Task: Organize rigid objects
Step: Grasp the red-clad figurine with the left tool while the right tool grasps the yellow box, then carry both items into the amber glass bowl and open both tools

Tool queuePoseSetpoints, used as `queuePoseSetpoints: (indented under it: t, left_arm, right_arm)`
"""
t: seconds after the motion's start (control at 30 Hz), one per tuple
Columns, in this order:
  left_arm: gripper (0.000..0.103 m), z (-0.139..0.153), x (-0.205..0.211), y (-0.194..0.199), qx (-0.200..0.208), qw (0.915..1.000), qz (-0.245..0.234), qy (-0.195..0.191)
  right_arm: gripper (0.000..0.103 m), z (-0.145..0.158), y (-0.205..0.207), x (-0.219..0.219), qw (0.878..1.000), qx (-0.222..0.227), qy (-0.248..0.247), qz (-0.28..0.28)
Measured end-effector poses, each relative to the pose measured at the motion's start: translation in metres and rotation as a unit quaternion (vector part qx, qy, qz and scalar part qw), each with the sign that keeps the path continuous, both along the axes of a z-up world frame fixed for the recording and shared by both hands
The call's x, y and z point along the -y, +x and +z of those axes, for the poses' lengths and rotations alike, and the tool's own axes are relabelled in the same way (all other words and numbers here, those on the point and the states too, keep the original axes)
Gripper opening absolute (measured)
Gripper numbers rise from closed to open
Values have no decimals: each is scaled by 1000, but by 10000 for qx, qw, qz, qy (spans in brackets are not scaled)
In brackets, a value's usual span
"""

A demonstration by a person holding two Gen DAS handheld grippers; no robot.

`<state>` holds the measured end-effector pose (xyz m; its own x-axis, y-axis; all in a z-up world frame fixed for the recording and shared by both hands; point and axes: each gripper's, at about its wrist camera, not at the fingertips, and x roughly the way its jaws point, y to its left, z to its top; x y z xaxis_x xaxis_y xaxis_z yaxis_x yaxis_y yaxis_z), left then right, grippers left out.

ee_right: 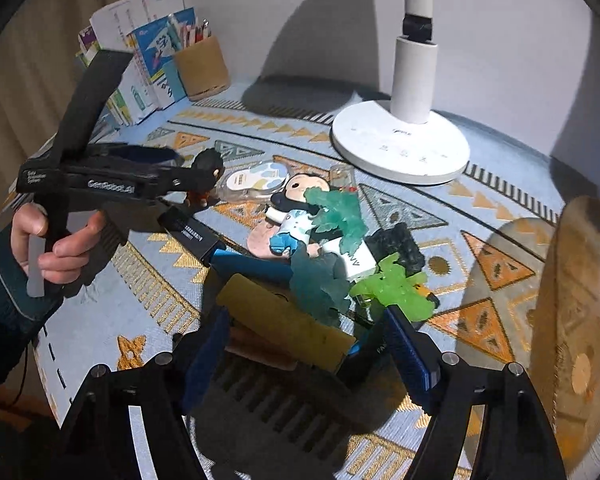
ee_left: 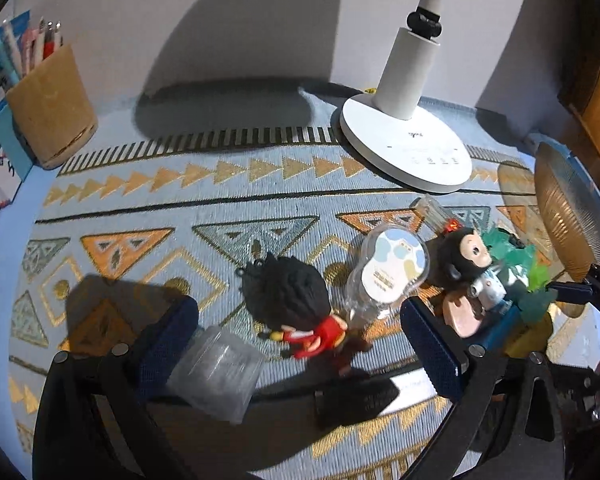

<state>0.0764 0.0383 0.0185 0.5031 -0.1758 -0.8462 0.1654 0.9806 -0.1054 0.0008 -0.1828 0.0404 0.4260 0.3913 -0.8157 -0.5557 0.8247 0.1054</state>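
The left gripper (ee_left: 300,344) has its fingers spread over the red figure (ee_left: 300,308), which lies on the surface (ee_left: 180,216) near the clear case (ee_left: 388,268), and neither pad touches it. The right gripper (ee_right: 308,344) has its fingers part-way spread around the yellow card (ee_right: 284,320) at the pile's near edge, though I cannot tell if they press it. The figure looks light, hard and smooth, with thin limbs that may be fragile, so I would take it across the round head.
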Motion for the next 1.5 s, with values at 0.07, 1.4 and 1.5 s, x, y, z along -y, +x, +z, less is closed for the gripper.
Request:
queuePoseSetpoints:
  t: [0.07, 1.4, 1.5]
  left_arm:
    - [93, -3, 1, 4, 1, 9998, 42, 178]
    - [30, 16, -14, -5, 260, 9983, -122, -502]
    - [30, 35, -19, -11, 374, 9940, -180, -1012]
  right_arm:
    - [77, -4, 4, -1, 10000, -86, 16, 43]
    - [23, -22, -94, -14, 9928, 120, -483, -1085]
    - [23, -15, -98, -9, 9933, 132, -200, -1133]
